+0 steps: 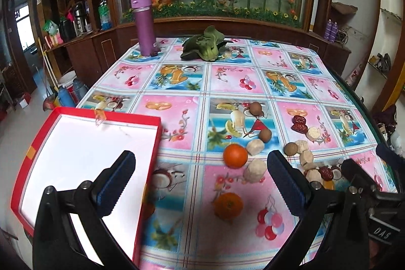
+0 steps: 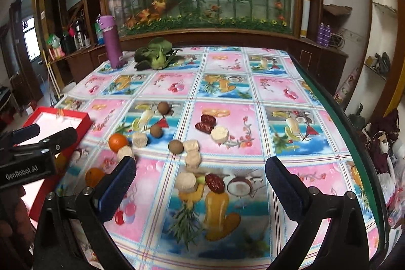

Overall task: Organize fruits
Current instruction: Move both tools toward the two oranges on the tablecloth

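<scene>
At the left edge of the bench [image 1: 227, 82] lies a red box [image 1: 149, 168] with a white floor, nothing in it. The left tongs [image 1: 201, 185] hang above the patterned cloth with their blue-padded fingers [image 1: 116, 184] wide apart, gripping nothing; the left finger sits over the box, the right over the cloth. Between them lie two oranges: one orange [image 1: 235, 155] farther off, a second orange [image 1: 228, 204] nearer the camera and blurred.

Right of the oranges the small pieces are scattered: brown round fruits [image 2: 176, 146], pale cylindrical chunks [image 2: 219, 134], and red dates [image 2: 205, 123] near the middle of a pink square. The right tongs [image 2: 200, 187] are likewise spread open and hold nothing, hovering over a pale chunk [image 2: 186, 181] and a single date [image 2: 214, 183] lying just beside it.

At the far side of the bench stand a purple flask [image 1: 144, 25] and, to its right, a leafy green vegetable [image 1: 205, 47].
</scene>
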Motion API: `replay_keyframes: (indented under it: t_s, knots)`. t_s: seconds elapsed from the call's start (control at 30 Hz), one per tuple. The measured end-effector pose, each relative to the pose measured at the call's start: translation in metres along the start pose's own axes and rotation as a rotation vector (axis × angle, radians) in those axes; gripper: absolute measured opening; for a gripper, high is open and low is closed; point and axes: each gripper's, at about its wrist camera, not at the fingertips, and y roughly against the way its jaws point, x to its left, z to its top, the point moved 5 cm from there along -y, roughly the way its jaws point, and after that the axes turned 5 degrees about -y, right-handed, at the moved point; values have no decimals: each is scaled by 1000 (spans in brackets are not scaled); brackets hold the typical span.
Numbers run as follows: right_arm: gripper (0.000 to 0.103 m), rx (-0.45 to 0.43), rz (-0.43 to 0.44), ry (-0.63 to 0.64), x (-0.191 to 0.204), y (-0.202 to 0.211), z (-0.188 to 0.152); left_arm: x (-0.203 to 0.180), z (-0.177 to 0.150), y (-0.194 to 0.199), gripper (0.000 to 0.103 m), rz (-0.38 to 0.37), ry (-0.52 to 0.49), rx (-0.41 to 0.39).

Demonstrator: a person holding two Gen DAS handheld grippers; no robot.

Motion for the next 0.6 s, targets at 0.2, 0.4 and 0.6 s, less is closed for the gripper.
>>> replay_keyframes:
  t_s: [0.2,0.4,0.6]
  knots:
    - [80,112,19,57,-7,-23,-16,10,-19,-10,103,-59,15,68]
    - [71,158,73,47,-12,-39,-22,12,-35,-30,103,-56,-29,145]
    - [71,148,175,40,-11,-33,-12,-5,-30,-41,103,-84,-109,163]
